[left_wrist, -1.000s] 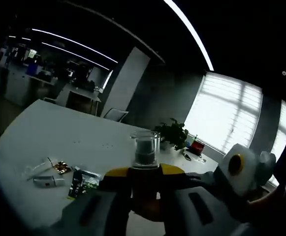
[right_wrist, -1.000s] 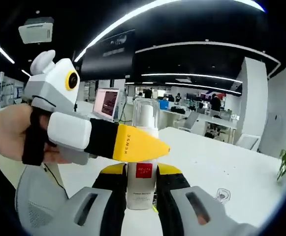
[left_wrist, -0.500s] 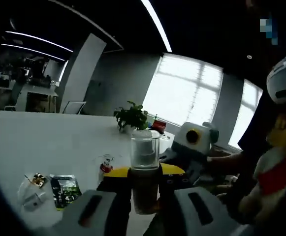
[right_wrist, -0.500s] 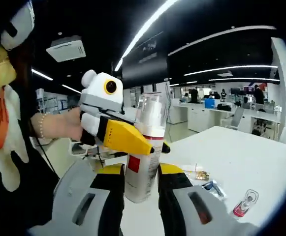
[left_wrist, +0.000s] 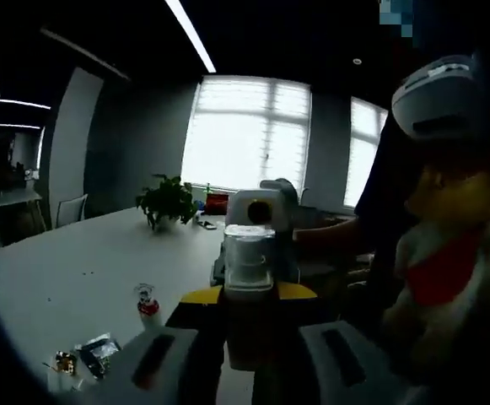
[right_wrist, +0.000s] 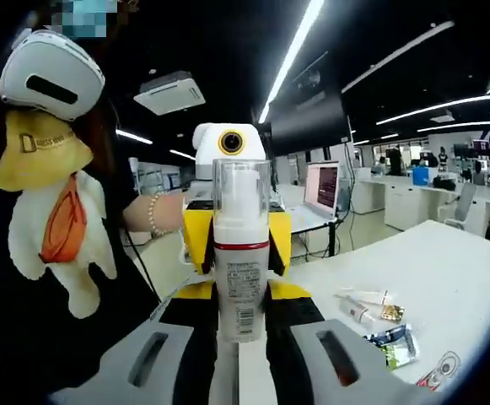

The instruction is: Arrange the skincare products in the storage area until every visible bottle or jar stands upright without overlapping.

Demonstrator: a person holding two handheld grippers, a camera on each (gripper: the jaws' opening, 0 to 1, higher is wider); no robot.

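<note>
A white pump bottle [right_wrist: 241, 268] with a clear cap and a red band stands upright between my right gripper's [right_wrist: 241, 294] jaws, which are shut on its body. My left gripper [right_wrist: 238, 240] faces me from behind it, its yellow jaws pressed to both sides of the same bottle. In the left gripper view the bottle [left_wrist: 246, 263] rises backlit between my left gripper's [left_wrist: 248, 294] shut jaws, and the right gripper [left_wrist: 260, 207] is just beyond it. A small bottle [left_wrist: 146, 302] lies on the white table [left_wrist: 76, 270].
A tube [right_wrist: 356, 310], foil sachets [right_wrist: 394, 344] and the lying small bottle [right_wrist: 443, 369] are loose on the table [right_wrist: 447, 270]. A person with a plush toy [right_wrist: 51, 211] stands close by. A potted plant [left_wrist: 167, 201] and a laptop [right_wrist: 320, 186] are farther off.
Both cameras have swung round with the bottle held in both grippers. The left gripper has gone from crossing in front of the bottle to facing the right gripper from behind it.
</note>
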